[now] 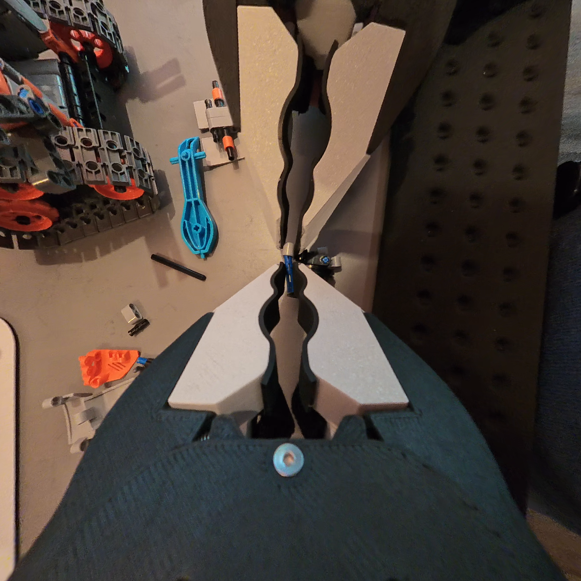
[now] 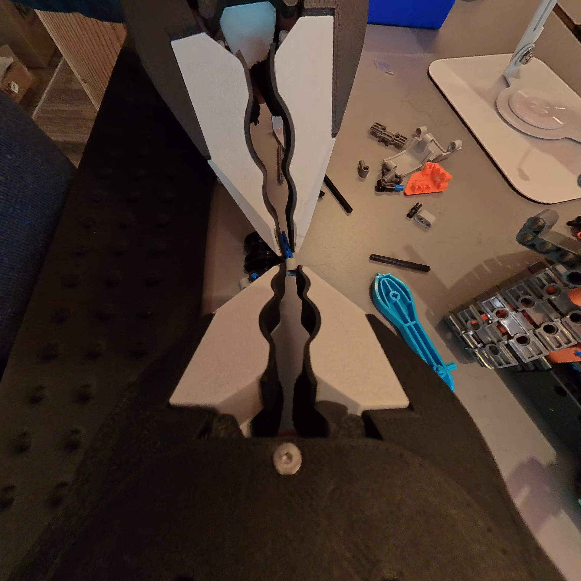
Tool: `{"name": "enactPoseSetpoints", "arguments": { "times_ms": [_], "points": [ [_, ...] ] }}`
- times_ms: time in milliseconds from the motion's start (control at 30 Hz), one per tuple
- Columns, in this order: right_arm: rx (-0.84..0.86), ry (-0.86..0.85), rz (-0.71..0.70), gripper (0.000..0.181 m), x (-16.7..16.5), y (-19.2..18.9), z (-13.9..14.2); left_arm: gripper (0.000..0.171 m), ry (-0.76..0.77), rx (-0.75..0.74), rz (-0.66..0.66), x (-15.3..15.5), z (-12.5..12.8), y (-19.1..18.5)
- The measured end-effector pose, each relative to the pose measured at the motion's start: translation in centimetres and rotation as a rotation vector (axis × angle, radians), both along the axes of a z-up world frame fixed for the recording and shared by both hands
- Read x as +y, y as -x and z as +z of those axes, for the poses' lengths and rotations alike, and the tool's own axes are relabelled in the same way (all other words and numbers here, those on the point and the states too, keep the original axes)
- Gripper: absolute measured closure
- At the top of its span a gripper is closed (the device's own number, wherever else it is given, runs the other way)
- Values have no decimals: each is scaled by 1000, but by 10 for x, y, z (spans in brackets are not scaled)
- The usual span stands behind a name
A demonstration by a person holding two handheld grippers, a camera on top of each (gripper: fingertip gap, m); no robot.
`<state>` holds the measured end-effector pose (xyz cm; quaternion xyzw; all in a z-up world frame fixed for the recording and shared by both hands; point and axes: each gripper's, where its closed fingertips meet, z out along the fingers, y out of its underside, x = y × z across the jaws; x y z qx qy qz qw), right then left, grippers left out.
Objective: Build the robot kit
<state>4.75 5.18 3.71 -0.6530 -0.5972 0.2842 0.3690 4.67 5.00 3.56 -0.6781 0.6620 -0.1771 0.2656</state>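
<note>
My two grippers meet tip to tip above a grey table. My left gripper [image 1: 289, 271] is shut on a short blue pin [image 1: 288, 276]. My right gripper [image 2: 290, 269] is shut on a small grey bush [image 2: 290, 263] that sits on the far end of that pin. In the left wrist view the right gripper [image 1: 290, 246] comes from the top with the grey bush [image 1: 288, 249] at its tips. In the right wrist view the left gripper [image 2: 285, 242] comes from the top with the blue pin [image 2: 285, 244]. A small black and grey part with a blue pin [image 1: 323, 261] lies just beyond the tips.
A tracked orange and grey model [image 1: 72, 163] stands at the left. A light-blue tool [image 1: 195, 201], a black axle [image 1: 178, 267], an orange panel [image 1: 107, 366] and small grey parts [image 1: 217, 119] lie on the table. A black perforated panel [image 1: 471, 220] is at the right; a white stand base [image 2: 503, 119] also shows. Less than 4 cm separates the two grippers' tips. Left tips and right tips are each some 9 cm from the black axle [image 1: 178, 267]. The right camera catches it too, in the right wrist view [image 2: 399, 261].
</note>
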Motion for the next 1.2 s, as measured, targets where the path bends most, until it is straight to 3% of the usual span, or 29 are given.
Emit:
{"name": "enactPoseSetpoints", "arguments": {
  "times_ms": [700, 1200],
  "points": [
    [-80, -85, 86, 178, -10, 3, -3, 171, -93, 77, -206, -10, 0, 2],
    [-129, -132, 183, 178, -21, 5, -6, 171, -58, 121, -321, -20, -2, 3]
  ]
}}
